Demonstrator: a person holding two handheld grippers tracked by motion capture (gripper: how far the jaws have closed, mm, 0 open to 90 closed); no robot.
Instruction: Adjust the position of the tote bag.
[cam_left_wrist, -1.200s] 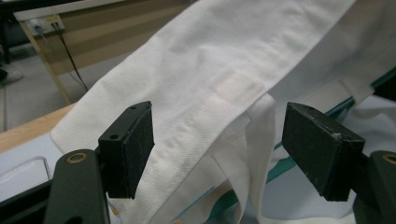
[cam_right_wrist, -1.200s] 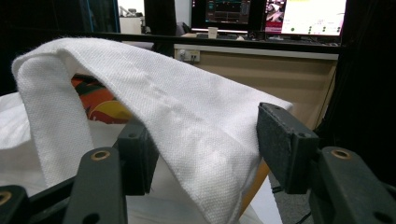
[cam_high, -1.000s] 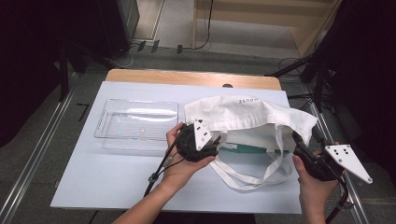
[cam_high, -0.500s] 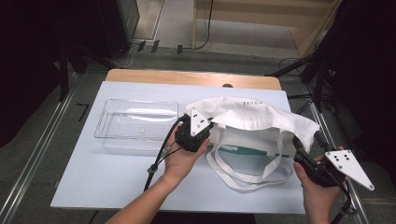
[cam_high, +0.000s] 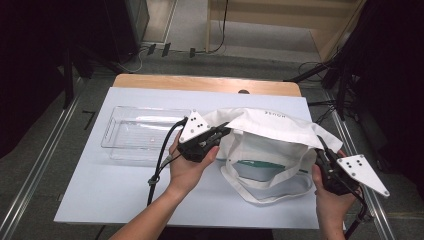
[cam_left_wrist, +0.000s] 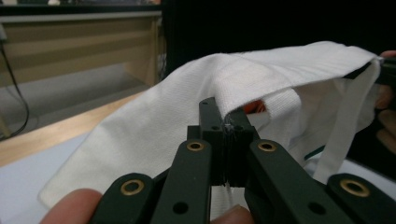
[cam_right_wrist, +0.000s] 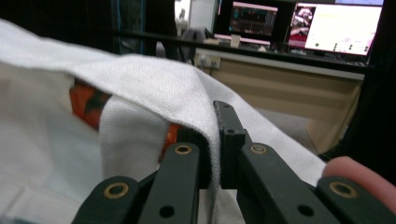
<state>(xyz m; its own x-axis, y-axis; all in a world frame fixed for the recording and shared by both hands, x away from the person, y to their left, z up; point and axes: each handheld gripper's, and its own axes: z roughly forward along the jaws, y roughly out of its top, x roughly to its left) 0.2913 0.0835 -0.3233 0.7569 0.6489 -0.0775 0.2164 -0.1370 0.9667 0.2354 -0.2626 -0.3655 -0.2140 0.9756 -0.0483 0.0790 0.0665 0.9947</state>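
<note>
High view: both grippers (cam_high: 223, 134) (cam_high: 320, 152) clamped on bag (cam_high: 270, 125).

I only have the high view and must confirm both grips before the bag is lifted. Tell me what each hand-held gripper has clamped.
Observer: In its own view the left hand-held gripper is shut on the upper rim of the white tote bag.
Operator: Now report the right one.
Observer: The right hand-held gripper is shut on the bag's rim too; its jaws have just been closing on the cloth.
Operator: Say what is inside the bag.
Observer: Something orange shows under the lifted rim; I cannot tell what it is.
</note>
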